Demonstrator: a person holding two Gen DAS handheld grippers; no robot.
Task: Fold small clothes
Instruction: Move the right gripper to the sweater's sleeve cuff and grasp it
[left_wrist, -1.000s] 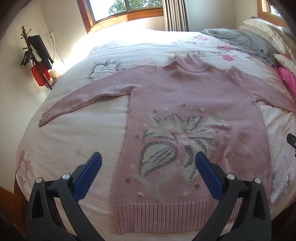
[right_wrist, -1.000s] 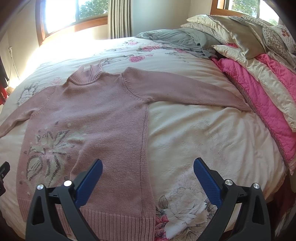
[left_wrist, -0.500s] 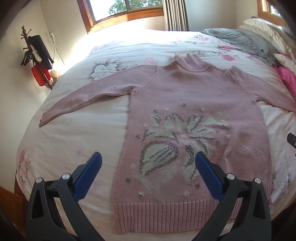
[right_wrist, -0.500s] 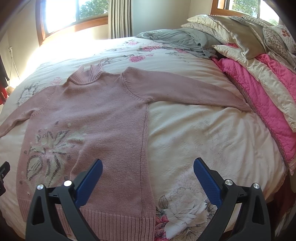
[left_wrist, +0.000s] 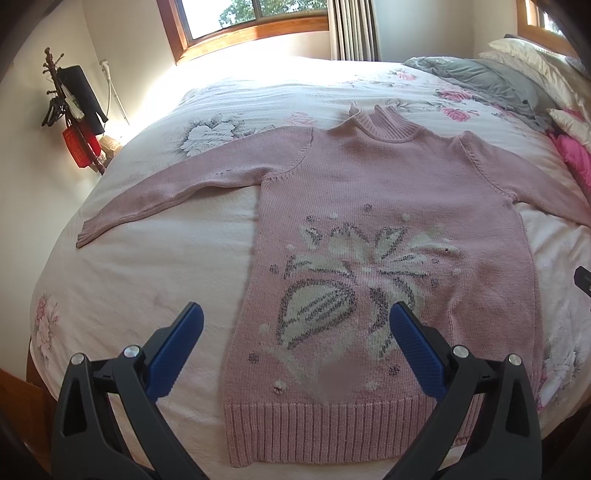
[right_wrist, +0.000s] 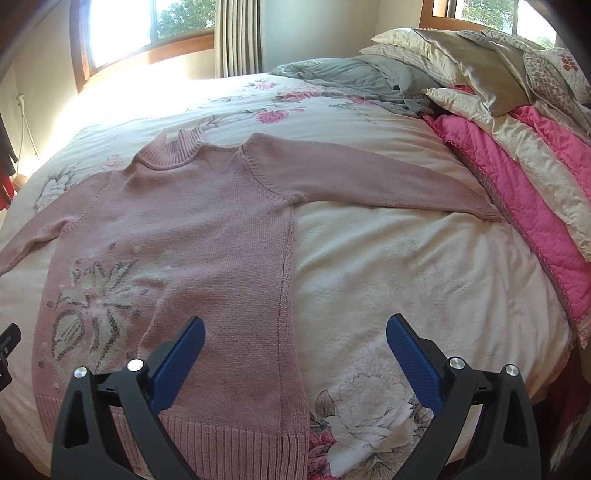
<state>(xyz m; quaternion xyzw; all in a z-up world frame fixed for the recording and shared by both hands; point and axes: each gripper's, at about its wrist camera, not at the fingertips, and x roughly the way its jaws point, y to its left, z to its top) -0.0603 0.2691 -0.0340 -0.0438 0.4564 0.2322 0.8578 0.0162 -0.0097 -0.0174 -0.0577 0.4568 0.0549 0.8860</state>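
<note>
- Here, a pink knit sweater (left_wrist: 384, 192) lies flat and face up on a floral bedspread (left_wrist: 155, 266), ribbed hem nearest the cameras, collar toward the far window, nothing folded yet.
- Both tools hover above the near edge of the bed: the left gripper (left_wrist: 295, 334) over the hem's left half, the right gripper (right_wrist: 295, 345) over the sweater's right side seam, each with jaws spread wide and holding nothing.
- The likely first move is a sleeve fold; done well, each gripper would pinch a cuff or shoulder through both knit layers and carry it across the body, keeping the fabric low so the chest stays smooth.
- The left sleeve (left_wrist: 177, 188) runs out toward the bed's left edge; the right sleeve (right_wrist: 369, 181) reaches the pink quilt (right_wrist: 517, 206) at right, its cuff just beside it.
- A cream and grey flower motif (left_wrist: 354, 288) covers the lower front; the knit looks soft and thick, likely to sag if lifted by one point.
</note>
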